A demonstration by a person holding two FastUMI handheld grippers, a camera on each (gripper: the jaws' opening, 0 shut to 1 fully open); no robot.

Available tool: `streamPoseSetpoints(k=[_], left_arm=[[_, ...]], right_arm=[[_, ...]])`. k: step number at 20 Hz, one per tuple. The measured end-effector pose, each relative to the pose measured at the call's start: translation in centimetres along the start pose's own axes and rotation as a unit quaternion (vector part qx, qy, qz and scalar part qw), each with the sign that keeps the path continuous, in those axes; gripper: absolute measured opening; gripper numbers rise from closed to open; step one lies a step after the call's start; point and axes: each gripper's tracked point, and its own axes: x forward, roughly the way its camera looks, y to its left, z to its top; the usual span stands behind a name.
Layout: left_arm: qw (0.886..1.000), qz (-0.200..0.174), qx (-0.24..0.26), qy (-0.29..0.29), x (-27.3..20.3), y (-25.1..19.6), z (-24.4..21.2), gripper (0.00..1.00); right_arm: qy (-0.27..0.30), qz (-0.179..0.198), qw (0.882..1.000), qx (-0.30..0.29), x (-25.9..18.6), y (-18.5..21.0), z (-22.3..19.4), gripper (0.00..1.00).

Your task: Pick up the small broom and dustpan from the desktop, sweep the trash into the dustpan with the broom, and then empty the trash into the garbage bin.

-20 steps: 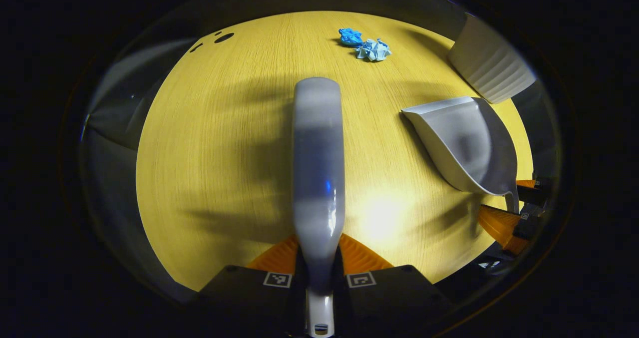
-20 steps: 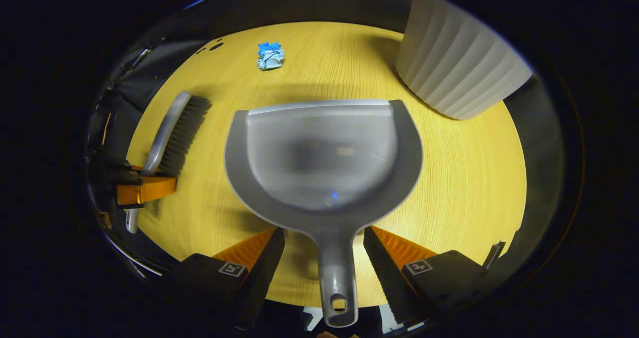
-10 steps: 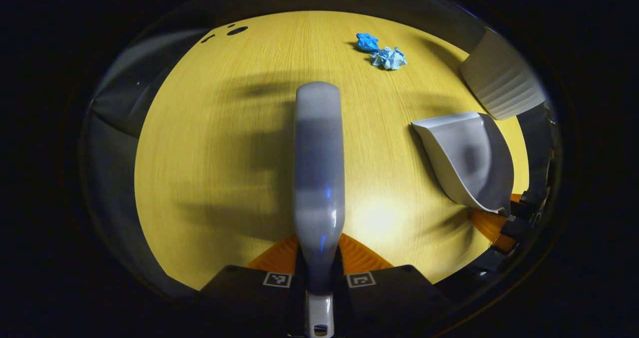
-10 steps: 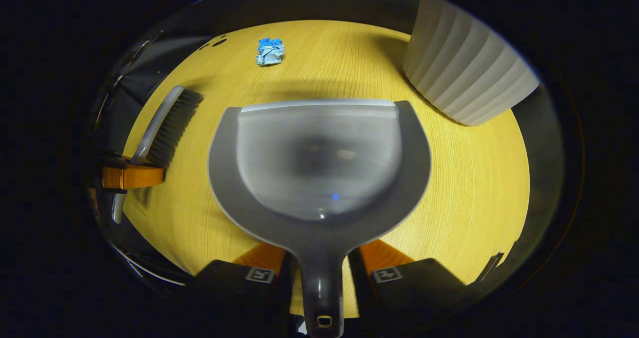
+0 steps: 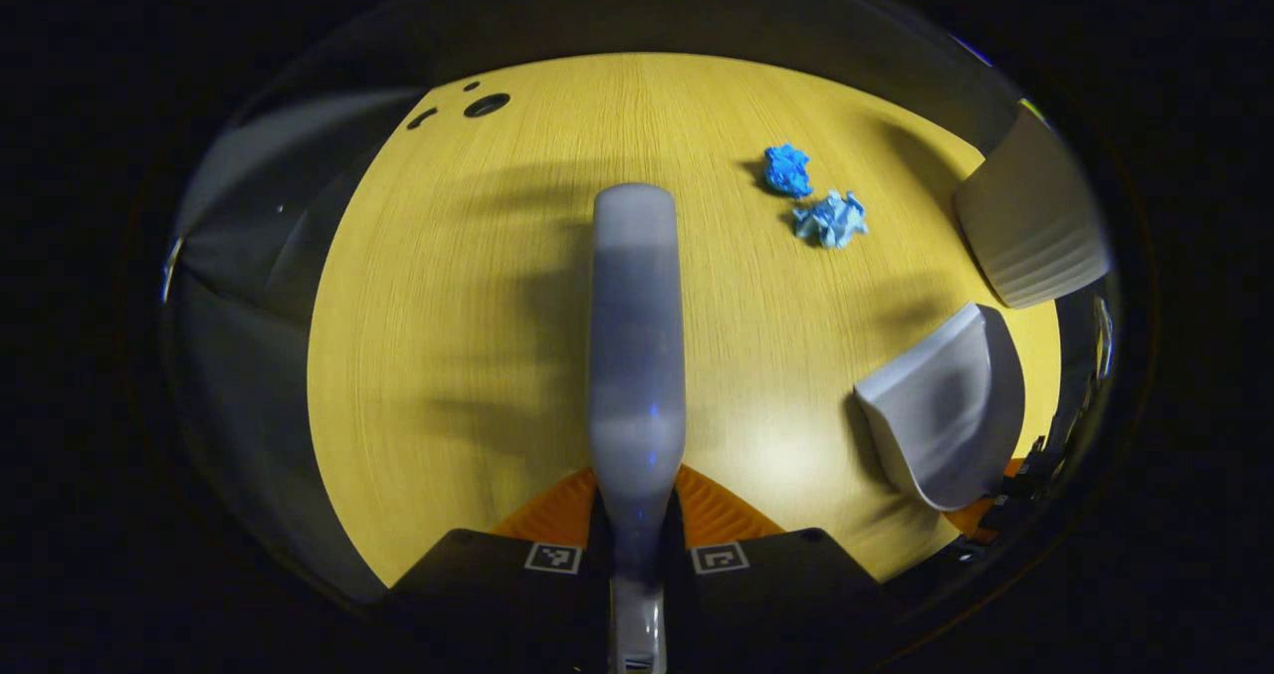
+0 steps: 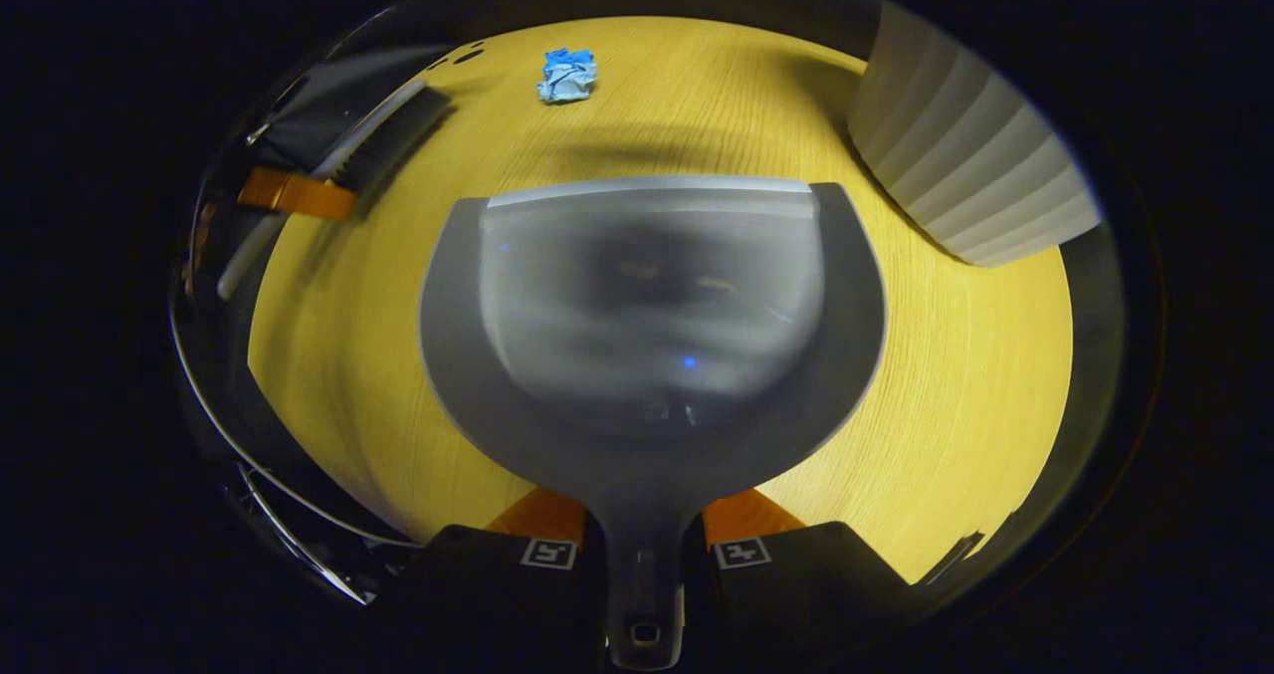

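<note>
Left gripper [image 5: 637,515]: at the bottom centre of the left gripper view, its two fingers are pressed onto the handle of the broom [image 5: 637,355], one on each side.
Broom: in the left gripper view it runs straight up the middle of the frame and only its smooth grey back is visible. In the right gripper view the broom [image 6: 383,141] sits at the upper left, seen from the side, so its dark bristles are visible there, with the left gripper [image 6: 294,194] clamped across its handle.
Right gripper [image 6: 642,540]: at the bottom centre of the right gripper view, both fingers pinch the handle of the dustpan [image 6: 652,326].
Dustpan: in the right gripper view its open scoop is in the middle of the frame, the front lip toward the top. In the left gripper view the dustpan [image 5: 941,415] is at the lower right, seen from the side.
Trash: the left gripper view gives two separate crumpled blue paper balls [image 5: 811,196] at the upper right, lying near each other on the yellow wooden table [image 5: 448,336]. In the right gripper view the paper balls [image 6: 567,75] are at the top, and they look like one lump.
Garbage bin: a white ribbed bin [image 6: 970,171] is at the upper right of the right gripper view; the bin [image 5: 1035,221] is at the right edge of the left gripper view.
</note>
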Motion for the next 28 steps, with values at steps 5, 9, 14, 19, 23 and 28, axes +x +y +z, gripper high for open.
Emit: streamPoseSetpoints(k=[5, 9, 14, 19, 23, 28], left_arm=[[0.991, 0.058, 0.117, 0.000, 2.6, 1.0, 5.8, 0.27], [0.985, 0.074, 0.154, -0.008, 3.6, 0.4, 10.0, 0.25], [0.948, 0.097, 0.305, -0.008, 4.3, -0.3, 14.9, 0.26], [0.925, 0.051, 0.375, -0.012, 4.7, -4.3, 15.6, 0.26], [0.916, 0.022, 0.399, -0.023, 4.2, -5.7, 15.2, 0.27], [0.883, -0.030, 0.468, -0.020, 3.8, -9.8, 10.3, 0.27]], right_arm=[[0.012, 0.007, 0.999, -0.041, -0.6, -1.5, -1.5, 0.35], [0.016, 0.018, 0.998, -0.062, -1.2, -2.4, -2.1, 0.35], [0.015, 0.026, 0.997, -0.066, -1.1, -2.9, -1.9, 0.34], [0.012, 0.024, 0.997, -0.074, -1.0, -3.5, -1.8, 0.35], [0.010, 0.023, 0.997, -0.075, -1.4, -3.4, -1.7, 0.35], [0.003, 0.022, 0.997, -0.076, -1.1, -3.7, -1.6, 0.35]])
